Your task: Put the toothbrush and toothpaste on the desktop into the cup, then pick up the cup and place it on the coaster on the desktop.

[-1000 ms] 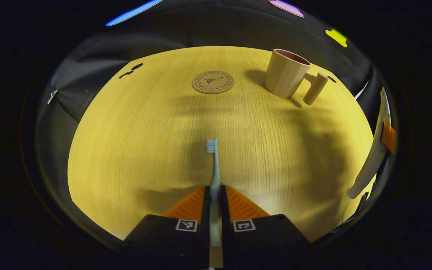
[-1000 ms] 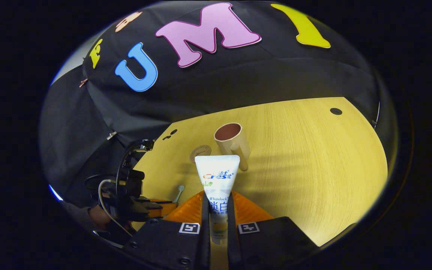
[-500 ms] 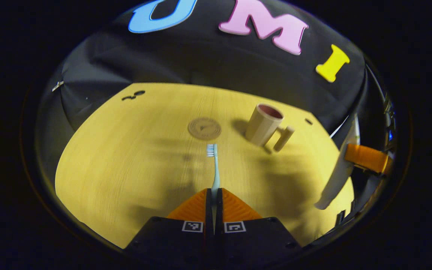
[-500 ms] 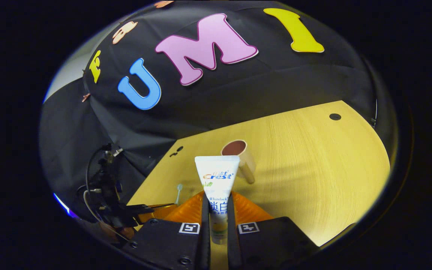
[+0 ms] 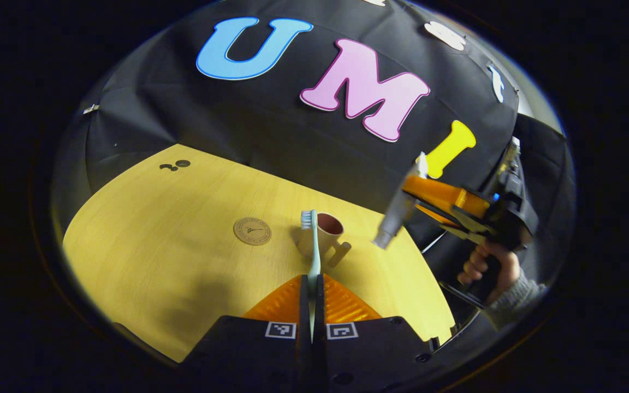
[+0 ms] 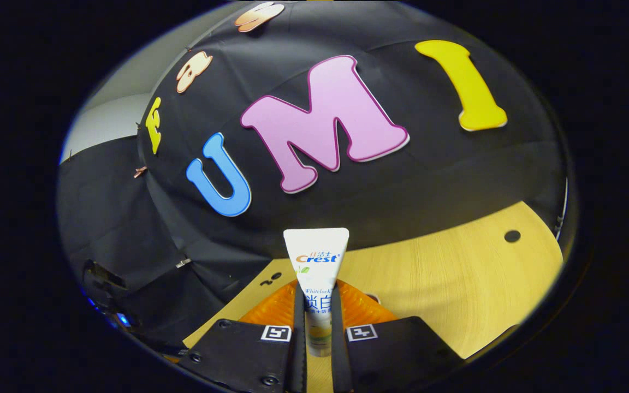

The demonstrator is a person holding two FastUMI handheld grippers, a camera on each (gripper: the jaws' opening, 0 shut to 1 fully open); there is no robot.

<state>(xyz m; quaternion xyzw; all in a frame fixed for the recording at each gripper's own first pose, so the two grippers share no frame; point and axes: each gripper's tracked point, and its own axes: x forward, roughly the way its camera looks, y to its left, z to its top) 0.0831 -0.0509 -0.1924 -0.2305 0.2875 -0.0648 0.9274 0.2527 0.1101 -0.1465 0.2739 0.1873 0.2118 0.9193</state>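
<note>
My left gripper (image 5: pixel 311 284) is shut on a pale blue toothbrush (image 5: pixel 312 243), whose bristled head points up and away over the table. Beyond it stands a beige cup (image 5: pixel 322 236) with a dark pink inside and a side handle. A round cork coaster (image 5: pixel 252 231) lies left of the cup. In the left gripper view the right gripper (image 5: pixel 410 195) hangs high at the right, held by a hand (image 5: pixel 486 267), with the toothpaste tube (image 5: pixel 396 215) pointing down. In the right gripper view my right gripper (image 6: pixel 317 292) is shut on the white toothpaste tube (image 6: pixel 316 262).
The wooden tabletop (image 5: pixel 156 240) reaches to the black booth wall (image 5: pixel 292 142) behind it. Small dark holes (image 5: pixel 175 165) mark the table's far left, and another hole (image 6: pixel 511 236) shows at the right in the right gripper view.
Both grippers have risen and tilted upward, so the table sank in both views. The cup and coaster look farther from the left gripper. The cup has dropped out of the right gripper view.
</note>
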